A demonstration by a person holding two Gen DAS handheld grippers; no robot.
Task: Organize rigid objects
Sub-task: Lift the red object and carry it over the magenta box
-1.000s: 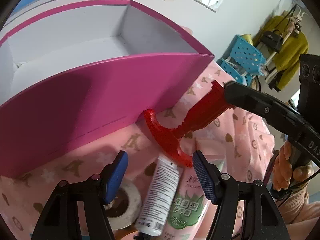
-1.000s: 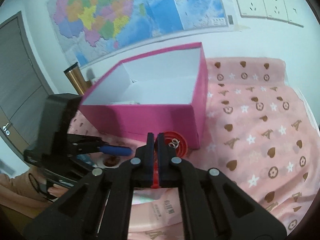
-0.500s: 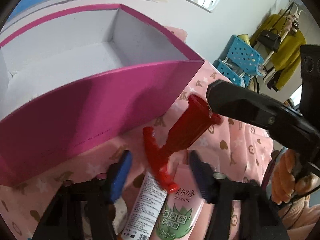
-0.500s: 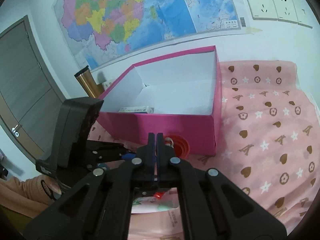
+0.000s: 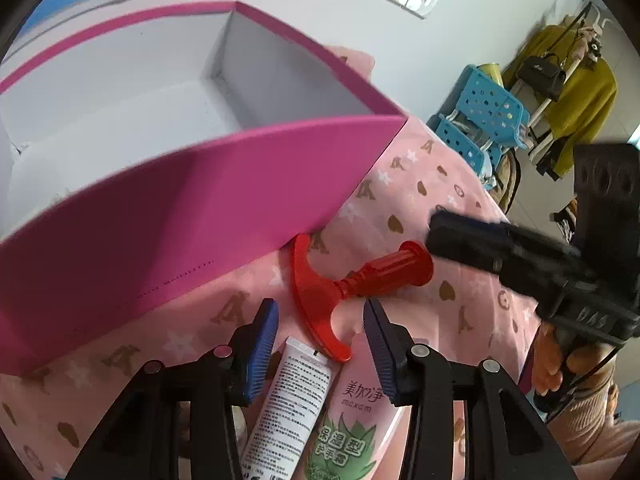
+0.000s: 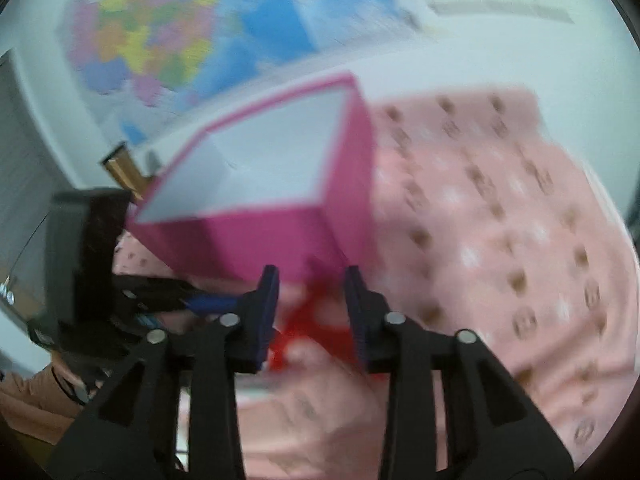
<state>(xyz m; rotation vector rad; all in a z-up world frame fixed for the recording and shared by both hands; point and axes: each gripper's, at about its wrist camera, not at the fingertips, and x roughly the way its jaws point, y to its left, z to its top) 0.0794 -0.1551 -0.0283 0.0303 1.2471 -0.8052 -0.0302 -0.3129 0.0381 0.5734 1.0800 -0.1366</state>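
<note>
A red T-handled tool [image 5: 352, 280] lies on the pink patterned cloth [image 5: 416, 184], right in front of the open pink box [image 5: 224, 200]. My left gripper [image 5: 320, 328] hovers over its curved crossbar. The blue pads stand either side of the bar without pressing on it. My right gripper [image 5: 436, 232] sits at the round end of the red shaft, with its jaws opening. The right wrist view is blurred: my right gripper [image 6: 308, 276] has its fingers apart there, and the red tool [image 6: 308, 320] lies below and between them, not touched.
A white tube [image 5: 288, 400] and a green-and-pink tube [image 5: 348, 416] lie under my left gripper. A blue plastic stool [image 5: 480, 120] and a yellow garment [image 5: 576, 88] stand beyond the table edge. The person's hand [image 5: 556, 360] holds the right gripper's handle. A map [image 6: 200, 28] hangs behind the box.
The right gripper has opened and let go of the red shaft. The tool has dropped from tilted to lying flat. The left jaws have narrowed around the crossbar.
</note>
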